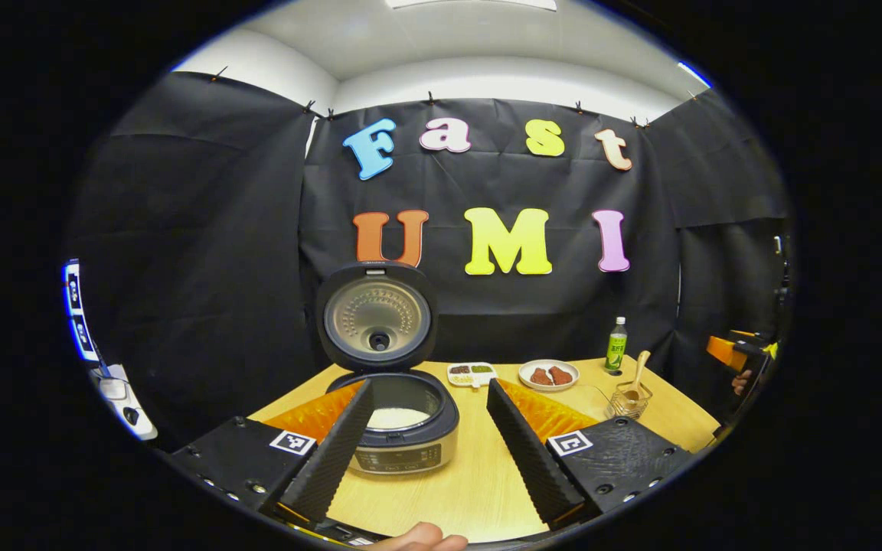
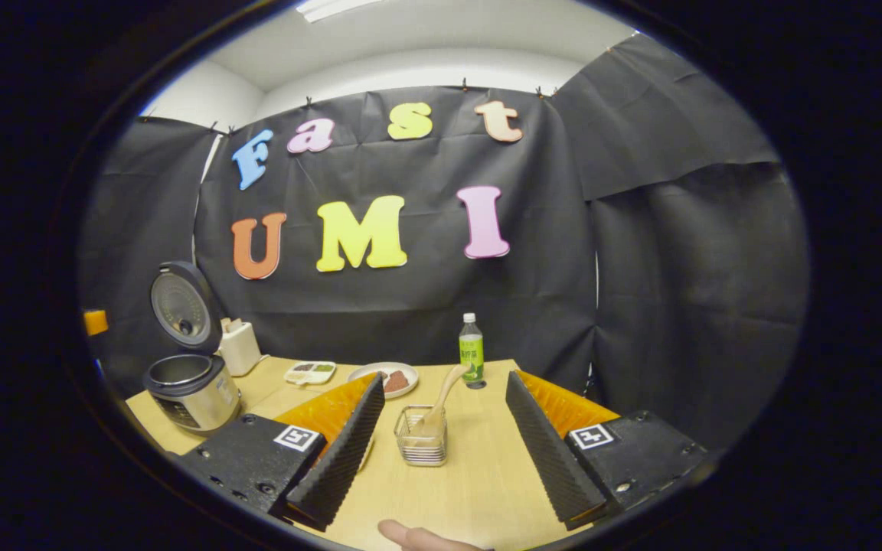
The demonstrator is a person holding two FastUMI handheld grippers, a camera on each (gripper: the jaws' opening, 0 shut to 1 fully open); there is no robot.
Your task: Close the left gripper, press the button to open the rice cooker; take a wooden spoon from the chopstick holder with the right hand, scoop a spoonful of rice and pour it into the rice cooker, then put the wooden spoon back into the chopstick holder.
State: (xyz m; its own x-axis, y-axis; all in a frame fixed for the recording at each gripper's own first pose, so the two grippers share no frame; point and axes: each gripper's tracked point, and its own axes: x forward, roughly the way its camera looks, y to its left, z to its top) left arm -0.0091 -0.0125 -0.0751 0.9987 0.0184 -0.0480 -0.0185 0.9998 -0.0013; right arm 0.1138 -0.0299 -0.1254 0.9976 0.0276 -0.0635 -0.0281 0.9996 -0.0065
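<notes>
Both tongs are spread wide and hold nothing. The left tongs (image 1: 429, 444) hang above bare tabletop (image 1: 479, 482) just short of the rice cooker (image 1: 403, 428), its lid up, white rice inside. The right tongs (image 2: 441, 451) frame the chopstick holder (image 2: 421, 438), apart from it, with the wooden spoon (image 2: 441, 402) leaning inside. A green bottle (image 2: 472, 348) stands near the far edge.

Green bottle (image 2: 471, 350) – tan table (image 2: 479, 474) – ribbed black fingers (image 2: 341, 451).
</notes>
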